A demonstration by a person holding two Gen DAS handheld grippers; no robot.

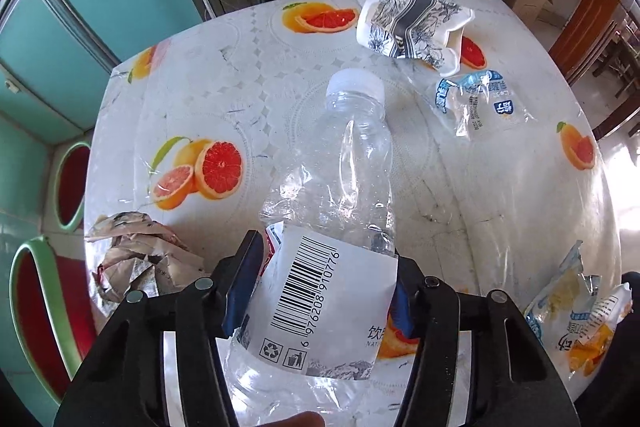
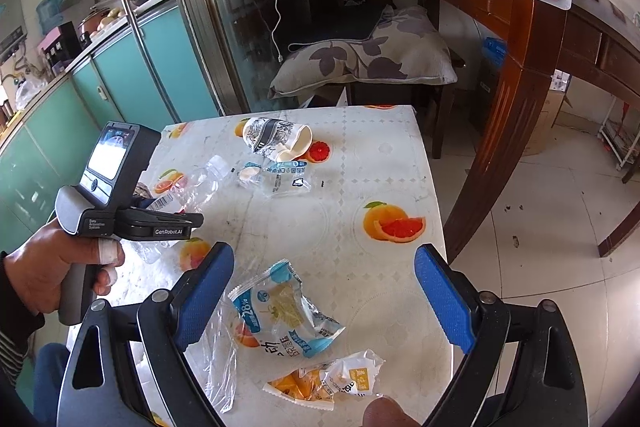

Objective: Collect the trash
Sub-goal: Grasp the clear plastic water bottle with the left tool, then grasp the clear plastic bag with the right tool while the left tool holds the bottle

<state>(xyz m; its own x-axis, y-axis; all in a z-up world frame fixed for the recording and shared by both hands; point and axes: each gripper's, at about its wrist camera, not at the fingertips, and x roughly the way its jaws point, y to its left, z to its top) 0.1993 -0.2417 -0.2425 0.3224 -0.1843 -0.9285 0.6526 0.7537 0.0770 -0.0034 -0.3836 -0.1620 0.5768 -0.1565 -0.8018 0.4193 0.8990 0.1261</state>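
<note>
while clamped at its labelled waist between the blue pads of the left claw [image 1: 320,283], the empty plastic bottle [image 1: 332,227] sits lifted just over the desk [image 1: 460,187], probably gripped there because the label band is the firmest part of a crushed body. long axis running away from the claw, white cap [image 1: 355,83] at the far end, base near the handle. ahead on the far side: a squashed paper cup [image 1: 412,23] on its side and a clear wrapper [image 1: 476,103] just beside it; crumpled newspaper [image 1: 136,259] near left. right claw [image 2: 324,291] spread wide and holding nothing, hovering over the blue snack wrapper [image 2: 284,311] and the orange-printed wrapper [image 2: 328,379] at the near edge, seemingly lined up to take one next. no bin visible in either view.
</note>
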